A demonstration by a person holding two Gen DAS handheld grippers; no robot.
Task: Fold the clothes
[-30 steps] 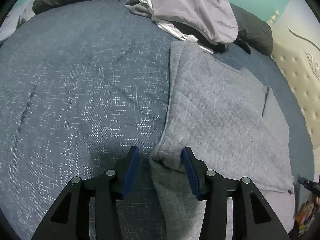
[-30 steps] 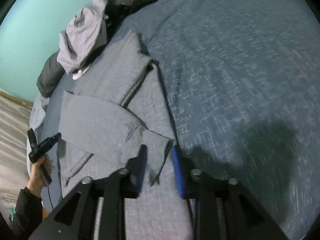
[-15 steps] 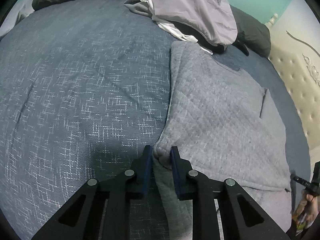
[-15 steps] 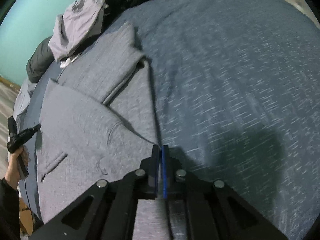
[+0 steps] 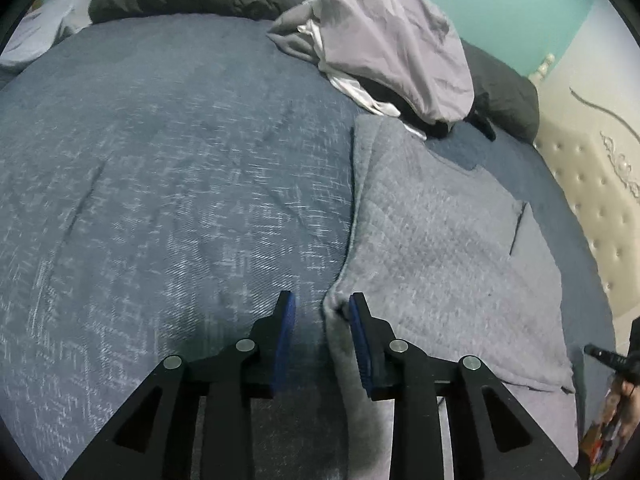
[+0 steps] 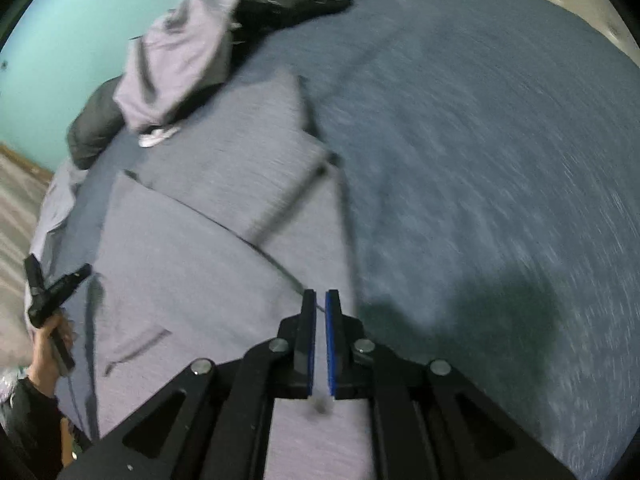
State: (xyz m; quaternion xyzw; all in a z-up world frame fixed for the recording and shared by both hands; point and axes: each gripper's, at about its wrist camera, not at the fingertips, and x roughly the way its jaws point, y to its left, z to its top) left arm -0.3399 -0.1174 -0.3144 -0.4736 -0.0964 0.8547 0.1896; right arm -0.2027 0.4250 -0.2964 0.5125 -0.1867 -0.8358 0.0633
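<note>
Two tools work one garment. A grey quilted sweatshirt [image 5: 440, 248] lies flat on the blue bedspread [image 5: 160, 200], occupying the 3 o'clock half of the left wrist view and running from 6 toward 11 o'clock in the right wrist view, with both sleeves already laid across its body. The left tool [image 5: 322, 322] straddles a bunched corner of the garment at 6 o'clock; its jaws are opening, the cloth lies against the right pad while the left pad stands clear, so no pinch remains there. The right tool [image 6: 320, 312] is pressed together on the sweatshirt's edge at 6 o'clock of its own view, a thin line of fabric showing between the blue pads. A loose pile of unfolded clothes [image 5: 384, 40] sits at 12 to 1 o'clock, just beyond the collar end. The step in hand appears to be the lengthwise fold, hem carried toward the collar. The next move probably calls for the left tool to re-close on its corner, so that both corners rise level; otherwise the fold may skew.
</note>
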